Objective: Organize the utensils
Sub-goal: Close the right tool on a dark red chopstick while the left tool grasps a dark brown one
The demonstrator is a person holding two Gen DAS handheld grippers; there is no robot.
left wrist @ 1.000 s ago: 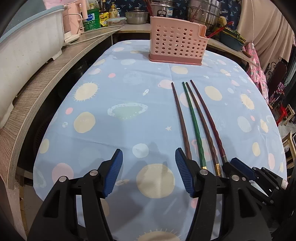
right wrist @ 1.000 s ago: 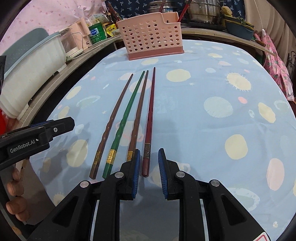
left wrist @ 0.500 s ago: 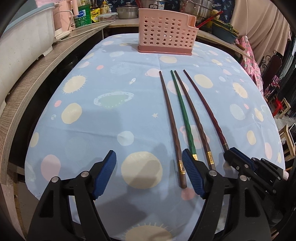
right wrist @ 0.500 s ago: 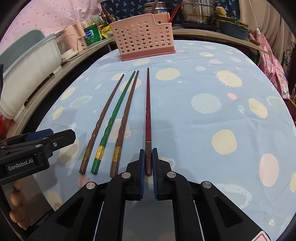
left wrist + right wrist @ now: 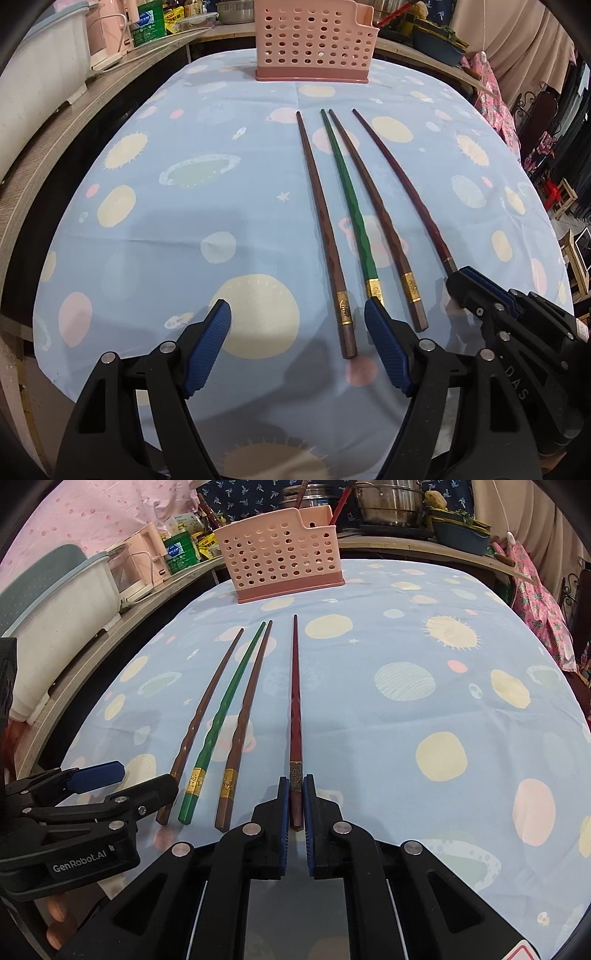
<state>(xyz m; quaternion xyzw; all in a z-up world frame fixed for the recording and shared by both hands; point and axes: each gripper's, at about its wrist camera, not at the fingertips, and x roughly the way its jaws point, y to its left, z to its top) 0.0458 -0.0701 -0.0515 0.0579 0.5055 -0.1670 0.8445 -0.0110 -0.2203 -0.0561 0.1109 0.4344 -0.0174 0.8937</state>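
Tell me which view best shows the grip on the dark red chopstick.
Right wrist: the right gripper is shut on the dark red chopstick, centred. Left wrist shows its shaft, the held end hidden.

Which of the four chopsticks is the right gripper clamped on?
The dark red chopstick, rightmost in the row. The right gripper pinches its thick end; the green chopstick and the two brown ones lie free.

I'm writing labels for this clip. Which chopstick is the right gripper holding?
In front of the pink basket four chopsticks lie side by side. The right gripper clamps the butt of the rightmost, the dark red chopstick. It lies apart from the brown, green and brown trio.
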